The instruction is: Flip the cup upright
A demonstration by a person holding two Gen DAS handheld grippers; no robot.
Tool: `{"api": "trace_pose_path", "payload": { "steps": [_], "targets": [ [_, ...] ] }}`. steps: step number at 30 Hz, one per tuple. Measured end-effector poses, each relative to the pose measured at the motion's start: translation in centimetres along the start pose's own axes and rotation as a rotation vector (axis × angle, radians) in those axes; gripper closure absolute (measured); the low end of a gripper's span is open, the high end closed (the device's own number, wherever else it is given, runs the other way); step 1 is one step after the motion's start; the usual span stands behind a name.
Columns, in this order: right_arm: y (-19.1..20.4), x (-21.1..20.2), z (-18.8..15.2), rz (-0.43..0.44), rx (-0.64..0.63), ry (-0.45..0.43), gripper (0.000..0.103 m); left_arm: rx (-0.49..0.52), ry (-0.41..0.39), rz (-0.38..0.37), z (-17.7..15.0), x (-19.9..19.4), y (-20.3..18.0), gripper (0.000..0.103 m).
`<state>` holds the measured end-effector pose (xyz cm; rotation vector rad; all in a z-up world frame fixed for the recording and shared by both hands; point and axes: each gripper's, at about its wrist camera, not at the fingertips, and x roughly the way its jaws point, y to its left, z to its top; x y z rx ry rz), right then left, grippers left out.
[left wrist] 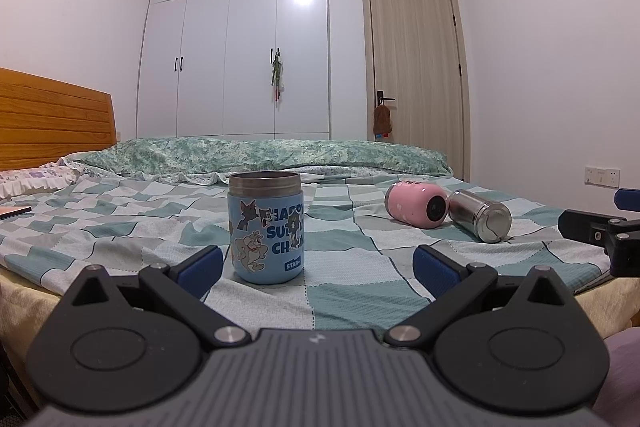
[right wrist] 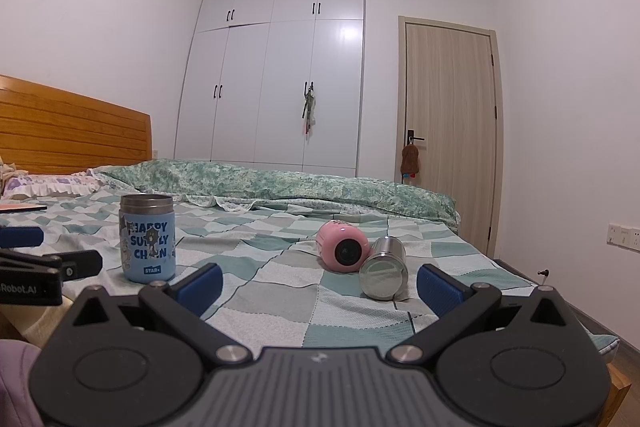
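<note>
A blue cartoon-printed cup with a steel rim stands upright on the checkered bedsheet, just beyond my open, empty left gripper. It also shows in the right wrist view. A pink cup and a steel cup lie on their sides to the right, touching. In the right wrist view the pink cup and steel cup lie just ahead of my open, empty right gripper.
The bed has a wooden headboard at left and a green floral quilt bunched at the far side. A white wardrobe and a door stand behind. The bed's near edge runs below both grippers.
</note>
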<state>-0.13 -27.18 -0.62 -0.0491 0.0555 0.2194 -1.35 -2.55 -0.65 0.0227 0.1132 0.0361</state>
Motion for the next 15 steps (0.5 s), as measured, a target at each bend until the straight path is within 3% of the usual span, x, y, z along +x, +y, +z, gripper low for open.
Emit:
{"api": "trace_pose_path", "payload": {
  "steps": [15],
  "targets": [
    [-0.03, 0.0, 0.02, 0.001, -0.002, 0.0, 0.0, -0.003, -0.013, -0.008, 0.1, -0.28, -0.14, 0.0]
  ]
}}
